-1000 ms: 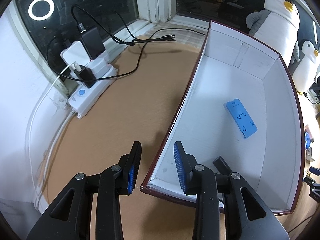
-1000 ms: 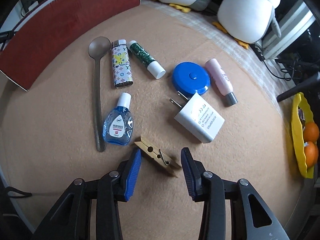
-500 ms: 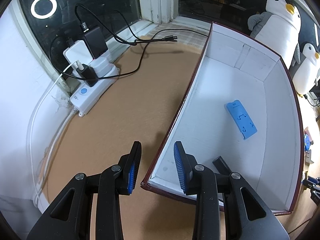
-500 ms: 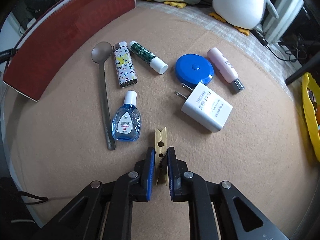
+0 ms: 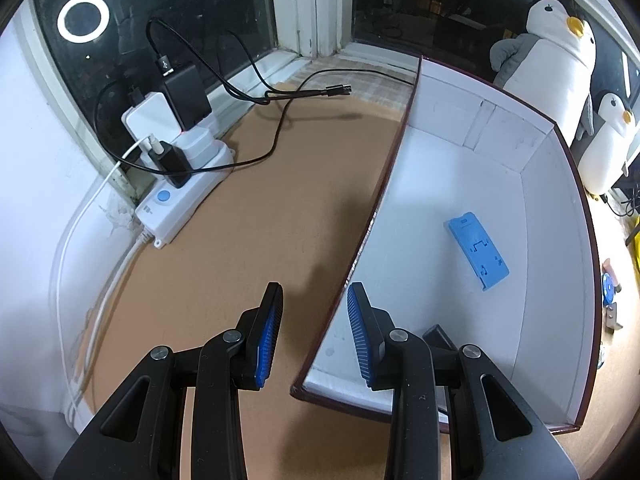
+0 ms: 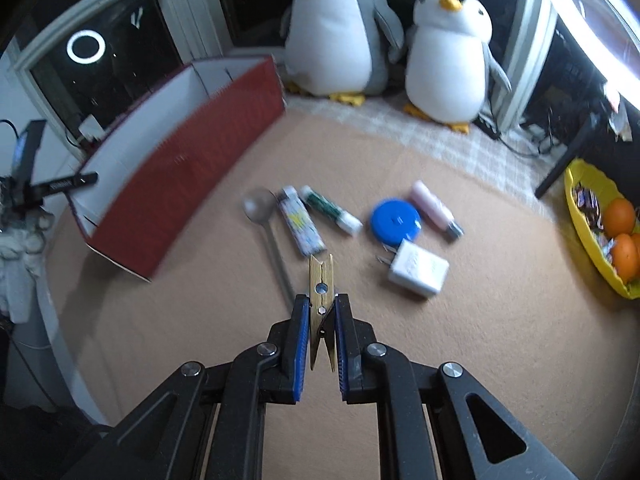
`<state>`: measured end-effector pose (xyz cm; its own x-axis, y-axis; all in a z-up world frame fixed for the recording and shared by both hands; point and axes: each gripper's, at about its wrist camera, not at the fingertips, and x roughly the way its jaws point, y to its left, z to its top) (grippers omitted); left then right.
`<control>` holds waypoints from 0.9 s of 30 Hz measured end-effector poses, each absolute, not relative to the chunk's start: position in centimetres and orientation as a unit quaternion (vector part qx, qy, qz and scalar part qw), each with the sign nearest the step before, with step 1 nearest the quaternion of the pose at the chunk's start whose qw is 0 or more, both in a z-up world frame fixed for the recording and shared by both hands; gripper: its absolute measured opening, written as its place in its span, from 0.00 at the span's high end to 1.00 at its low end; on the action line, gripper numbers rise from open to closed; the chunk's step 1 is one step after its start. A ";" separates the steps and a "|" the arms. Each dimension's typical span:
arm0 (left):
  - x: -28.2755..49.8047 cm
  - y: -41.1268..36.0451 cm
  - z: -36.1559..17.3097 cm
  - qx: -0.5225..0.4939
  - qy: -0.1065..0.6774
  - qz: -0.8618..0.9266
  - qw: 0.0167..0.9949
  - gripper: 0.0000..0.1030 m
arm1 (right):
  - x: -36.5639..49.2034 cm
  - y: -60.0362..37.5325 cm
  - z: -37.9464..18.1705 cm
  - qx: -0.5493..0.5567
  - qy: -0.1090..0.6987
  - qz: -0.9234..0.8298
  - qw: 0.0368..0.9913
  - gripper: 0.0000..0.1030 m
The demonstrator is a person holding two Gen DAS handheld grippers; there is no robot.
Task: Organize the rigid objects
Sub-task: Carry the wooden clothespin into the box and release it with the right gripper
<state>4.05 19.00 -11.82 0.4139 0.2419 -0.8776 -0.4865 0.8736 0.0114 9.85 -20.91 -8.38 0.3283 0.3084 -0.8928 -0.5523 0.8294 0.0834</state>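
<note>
The wooden clothespin (image 6: pixel 321 280) is clamped lengthwise in the right hand-held gripper (image 6: pixel 322 312), clear of the tabletop (image 6: pixel 480 340), for transfer to the box (image 5: pixel 552 280). The left hand-held gripper (image 5: pixel 316 320) is held narrowly open astride the box wall, gripping nothing.

Both wrist cams steep down, share box (image 5: pixel 552 216)

Left gripper (image 5: pixel 314 330) hangs parted astride the box (image 5: pixel 554 216) rim, lower centre; blue holder (image 5: pixel 476 250) lies inside, right.
</note>
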 end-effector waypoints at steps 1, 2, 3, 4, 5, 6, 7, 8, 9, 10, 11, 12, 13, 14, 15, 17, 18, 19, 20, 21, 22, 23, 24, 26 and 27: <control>4.1 19.2 -11.9 -0.126 0.494 0.218 0.832 0.69 | 9.9 -20.2 -7.9 -0.116 0.511 0.271 0.808 0.89; 4.1 19.3 -11.9 -0.126 0.493 0.217 0.833 0.69 | 9.9 -19.4 -7.4 -0.112 0.506 0.279 0.809 0.89; 4.2 19.5 -12.0 -0.127 0.492 0.215 0.834 0.69 | 9.7 -18.2 -6.7 -0.109 0.500 0.288 0.809 0.89; 4.2 19.6 -12.0 -0.128 0.492 0.213 0.834 0.72 | 9.6 -17.4 -6.4 -0.107 0.496 0.295 0.810 0.89; 4.2 19.7 -12.1 -0.131 0.491 0.210 0.835 0.73 | 9.7 -16.5 -6.2 -0.105 0.492 0.302 0.810 0.89; 4.2 19.7 -12.1 -0.132 0.491 0.207 0.836 0.73 | 9.5 -15.1 -5.8 -0.102 0.487 0.312 0.809 0.89; 4.2 19.7 -12.2 -0.133 0.489 0.204 0.837 0.74 | 9.4 -14.2 -5.5 -0.099 0.484 0.319 0.809 0.89; 4.3 19.8 -12.2 -0.134 0.488 0.202 0.838 0.74 | 9.4 -12.9 -5.2 -0.097 0.480 0.328 0.808 0.89; 4.3 19.8 -12.3 -0.135 0.488 0.200 0.839 0.75 | 9.2 -11.7 -5.0 -0.096 0.478 0.336 0.806 0.89; 4.3 19.8 -12.3 -0.136 0.487 0.198 0.840 0.76 | 9.2 -10.7 -4.8 -0.097 0.475 0.341 0.805 0.89; 4.4 19.9 -12.4 -0.138 0.487 0.194 0.840 0.77 | 9.1 -9.6 -4.7 -0.099 0.473 0.346 0.804 0.89; 4.4 19.9 -12.4 -0.139 0.486 0.192 0.841 0.78 | 9.0 -8.1 -4.5 -0.102 0.471 0.354 0.802 0.89; 4.4 20.0 -12.4 -0.140 0.486 0.190 0.842 0.79 | 9.0 -7.1 -4.5 -0.105 0.469 0.358 0.800 0.89; 4.5 20.0 -12.4 -0.140 0.485 0.188 0.842 0.80 | 9.0 -6.1 -4.4 -0.108 0.468 0.362 0.799 0.89; 4.5 20.0 -12.4 -0.141 0.485 0.186 0.843 0.81 | 9.0 -4.7 -4.6 -0.113 0.467 0.365 0.797 0.89; 4.6 19.9 -12.5 -0.139 0.484 0.181 0.845 0.83 | 9.2 -2.7 -5.0 -0.117 0.471 0.372 0.791 0.89; 4.6 19.9 -12.5 -0.138 0.484 0.180 0.845 0.83 | 9.3 -1.9 -5.3 -0.119 0.473 0.374 0.788 0.89; 4.7 19.9 -12.5 -0.138 0.483 0.178 0.846 0.83 | 9.3 -1.2 -5.6 -0.122 0.476 0.376 0.786 0.89; 4.7 19.9 -12.6 -0.138 0.483 0.177 0.846 0.84 | 9.3 -0.3 -5.9 -0.126 0.478 0.375 0.784 0.89; 4.8 20.0 -12.6 -0.139 0.483 0.175 0.847 0.85 | 9.4 0.4 -6.3 -0.130 0.481 0.376 0.781 0.89; 4.8 20.0 -12.6 -0.139 0.483 0.173 0.847 0.86 | 9.5 1.1 -6.6 -0.133 0.483 0.378 0.778 0.89; 4.8 19.9 -12.6 -0.139 0.483 0.172 0.847 0.86 | 9.5 1.8 -7.1 -0.137 0.486 0.377 0.776 0.89; 4.8 19.9 -12.6 -0.139 0.483 0.171 0.848 0.87 | 9.6 2.7 -7.6 -0.143 0.488 0.376 0.775 0.89; 4.8 19.9 -12.6 -0.139 0.482 0.169 0.848 0.87 | 9.9 4.0 -8.5 -0.150 0.493 0.372 0.772 0.89; 4.8 19.9 -12.6 -0.140 0.482 0.169 0.848 0.87 | 9.9 4.2 -8.9 -0.152 0.496 0.371 0.770 0.89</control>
